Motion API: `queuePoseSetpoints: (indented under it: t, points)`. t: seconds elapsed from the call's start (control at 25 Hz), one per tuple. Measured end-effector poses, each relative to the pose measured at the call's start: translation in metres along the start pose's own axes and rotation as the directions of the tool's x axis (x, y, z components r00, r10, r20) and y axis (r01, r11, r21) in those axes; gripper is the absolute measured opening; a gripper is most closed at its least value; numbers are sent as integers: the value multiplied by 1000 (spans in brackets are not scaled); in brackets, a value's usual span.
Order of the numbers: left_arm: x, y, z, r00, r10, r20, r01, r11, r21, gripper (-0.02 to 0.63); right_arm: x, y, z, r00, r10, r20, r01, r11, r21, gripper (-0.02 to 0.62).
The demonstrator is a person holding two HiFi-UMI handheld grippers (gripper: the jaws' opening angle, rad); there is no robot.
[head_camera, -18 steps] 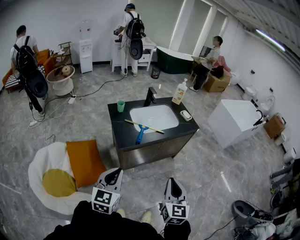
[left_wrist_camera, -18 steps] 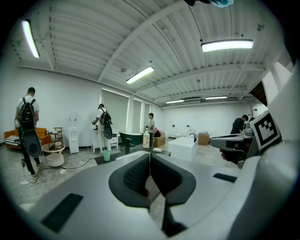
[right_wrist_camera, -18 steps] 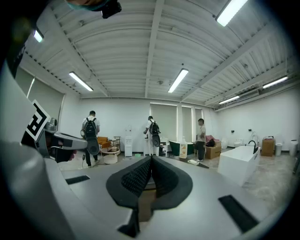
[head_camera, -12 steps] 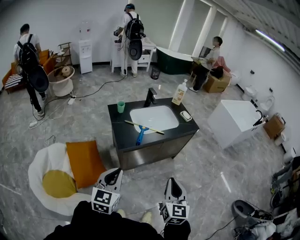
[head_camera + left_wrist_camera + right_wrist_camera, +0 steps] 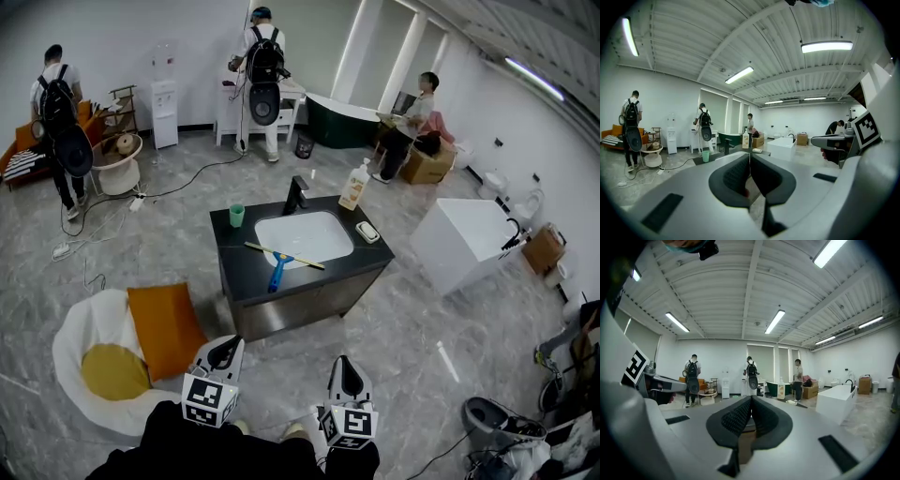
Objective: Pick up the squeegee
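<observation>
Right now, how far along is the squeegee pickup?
Done: nothing; the squeegee lies untouched on the counter. In hand: nothing; the left gripper and right gripper are both shut and empty, well short of the counter. Left: walk up, open a gripper, grip it, lift.

No readable wording in view.
Label on the far soap bottle [image 5: 356,185] is too small to read; cubes on left gripper [image 5: 225,348] and right gripper [image 5: 343,361] show patterns only.
</observation>
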State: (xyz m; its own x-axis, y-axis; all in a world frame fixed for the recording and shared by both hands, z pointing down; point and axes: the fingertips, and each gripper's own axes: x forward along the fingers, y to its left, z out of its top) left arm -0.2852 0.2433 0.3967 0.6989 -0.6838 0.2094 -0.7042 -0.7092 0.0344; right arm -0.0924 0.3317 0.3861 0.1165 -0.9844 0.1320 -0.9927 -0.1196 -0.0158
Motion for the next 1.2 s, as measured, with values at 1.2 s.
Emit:
queuePoseSetpoints:
  t: [1.2]
  points:
    - [253, -12, 23, 986, 163, -47, -165, 985, -48, 25, 229, -164, -8, 978, 199, -69, -200, 980, -7, 14]
